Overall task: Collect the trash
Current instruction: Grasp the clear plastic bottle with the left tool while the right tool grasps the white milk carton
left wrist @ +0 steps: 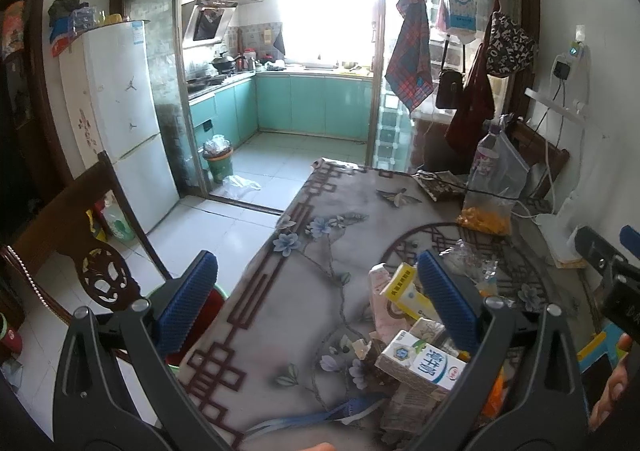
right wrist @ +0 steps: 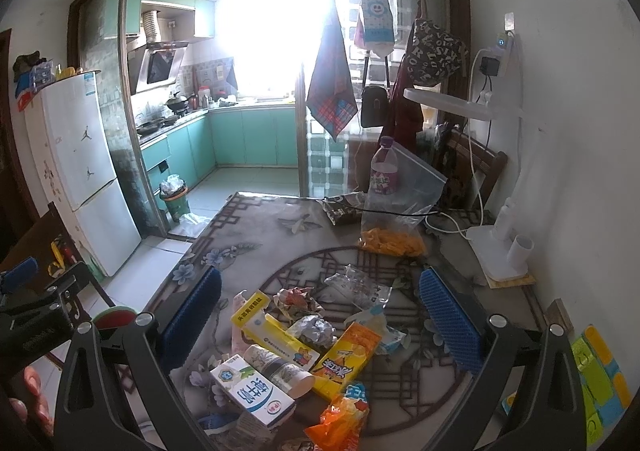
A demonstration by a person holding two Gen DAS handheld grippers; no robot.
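each tool [left wrist: 316,299] [right wrist: 320,315]: black arms, silver screws, 2 blue ribbed pads [right wrist: 191,315]; bare fingers [right wrist: 34,383].

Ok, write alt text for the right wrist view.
Open right gripper hovers over a trash pile on a floral table: milk carton, yellow box, orange juice carton, crumpled wrappers. Behind stands a bright teal kitchen.

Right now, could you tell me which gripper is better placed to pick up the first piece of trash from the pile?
Probably the right gripper: it is open, with the trash pile centred between its fingers. The left gripper is also open, but the pile sits off at its right finger.
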